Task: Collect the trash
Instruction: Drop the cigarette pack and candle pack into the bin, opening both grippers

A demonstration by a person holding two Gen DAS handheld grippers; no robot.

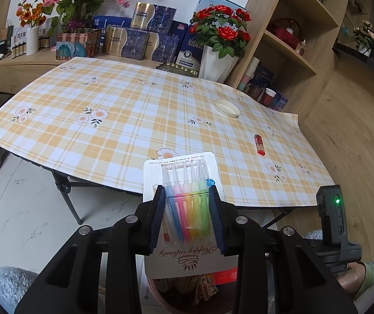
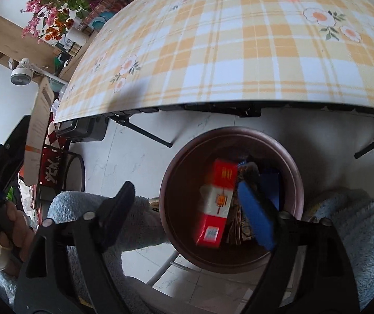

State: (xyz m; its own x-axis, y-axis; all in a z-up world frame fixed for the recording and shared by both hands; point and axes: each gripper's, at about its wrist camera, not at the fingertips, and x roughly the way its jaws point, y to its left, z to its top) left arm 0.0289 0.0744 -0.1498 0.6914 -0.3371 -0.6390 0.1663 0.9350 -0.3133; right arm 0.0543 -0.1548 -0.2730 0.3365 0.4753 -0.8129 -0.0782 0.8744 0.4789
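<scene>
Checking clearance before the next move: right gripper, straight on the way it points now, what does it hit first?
Probably the red and white carton lying inside the pink bin. The right gripper stands open and empty above the bin's mouth; depth is hard to judge.

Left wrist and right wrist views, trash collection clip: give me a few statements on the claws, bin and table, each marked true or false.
1. The left claw grips a candle pack. True.
2. The right claw holds the red-and-white box. False: it is open, and the box lies in the bin.
3. A red lighter lies on the tablecloth. True.
4. The round lid is inside the bin. False: it sits on the tablecloth.
</scene>
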